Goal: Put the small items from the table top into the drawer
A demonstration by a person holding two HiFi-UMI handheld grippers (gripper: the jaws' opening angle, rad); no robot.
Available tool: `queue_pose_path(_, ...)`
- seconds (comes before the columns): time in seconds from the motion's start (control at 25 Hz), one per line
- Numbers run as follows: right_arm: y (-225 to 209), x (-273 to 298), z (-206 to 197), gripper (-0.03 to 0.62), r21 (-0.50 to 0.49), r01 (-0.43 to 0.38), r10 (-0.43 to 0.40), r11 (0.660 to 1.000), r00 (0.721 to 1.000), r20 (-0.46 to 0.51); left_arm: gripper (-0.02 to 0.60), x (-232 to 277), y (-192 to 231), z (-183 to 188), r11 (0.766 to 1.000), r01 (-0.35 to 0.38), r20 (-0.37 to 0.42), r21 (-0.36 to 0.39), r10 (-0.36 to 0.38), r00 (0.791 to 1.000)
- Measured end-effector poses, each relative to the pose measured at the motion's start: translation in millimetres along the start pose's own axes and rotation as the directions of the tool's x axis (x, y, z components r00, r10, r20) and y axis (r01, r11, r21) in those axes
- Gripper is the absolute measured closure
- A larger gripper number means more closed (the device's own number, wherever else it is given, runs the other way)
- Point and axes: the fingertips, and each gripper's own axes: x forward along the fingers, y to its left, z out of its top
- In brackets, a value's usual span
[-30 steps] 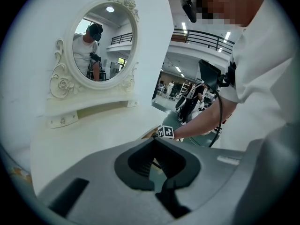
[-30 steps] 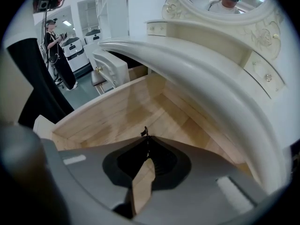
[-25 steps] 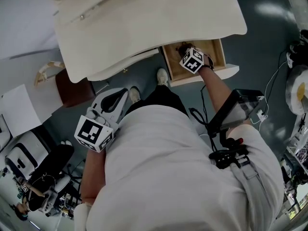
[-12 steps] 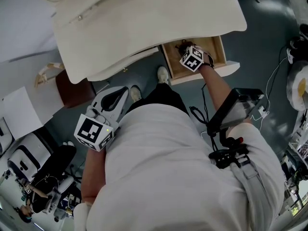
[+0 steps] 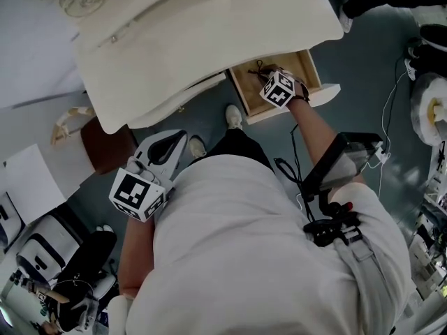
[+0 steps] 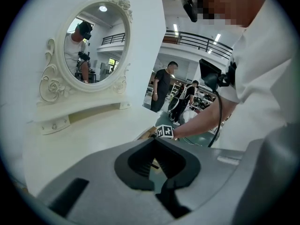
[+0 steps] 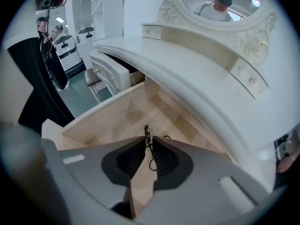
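Right gripper is down inside the open drawer, fingers clenched on a thin black cord. The cord pokes up just past the fingertips and loops back between them, above the drawer's wooden floor. Left gripper hangs beside the dressing table, tips pressed together, nothing between them.

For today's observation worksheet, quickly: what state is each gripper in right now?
Left gripper: closed, holding nothing.
Right gripper: closed on a thin dark cord, above the open drawer.
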Motion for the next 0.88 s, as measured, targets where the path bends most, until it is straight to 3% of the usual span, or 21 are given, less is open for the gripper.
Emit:
queue_pose_path(0.2,6,-36,7,0.592,0.005,0.089,-0.089,0.996,0.996,0.006,0.581,-17,-5,-3,0.997,0.057,0.023,0.044,-0.058,0.998)
queue_pose_path(0.44,35,-73,14,0.592,0.076,0.142,-0.142,0.987,0.99,-0.001,0.581,-43,-16,-17,0.992,0.106,0.037,0.073,-0.109,0.993)
queue_pose_path(0.72,107,-124,33,0.592,0.218,0.178,-0.187,0.96,0.982,0.019,0.581,-101,-34,-46,0.979,0.129,0.024,0.155,-0.134,0.991)
queue_pose_path(0.88,136,-138,36,0.594,0.244,0.174,-0.187,0.954,0.982,0.031,0.581,-114,-36,-57,0.979,0.138,0.04,0.148,-0.146,0.989)
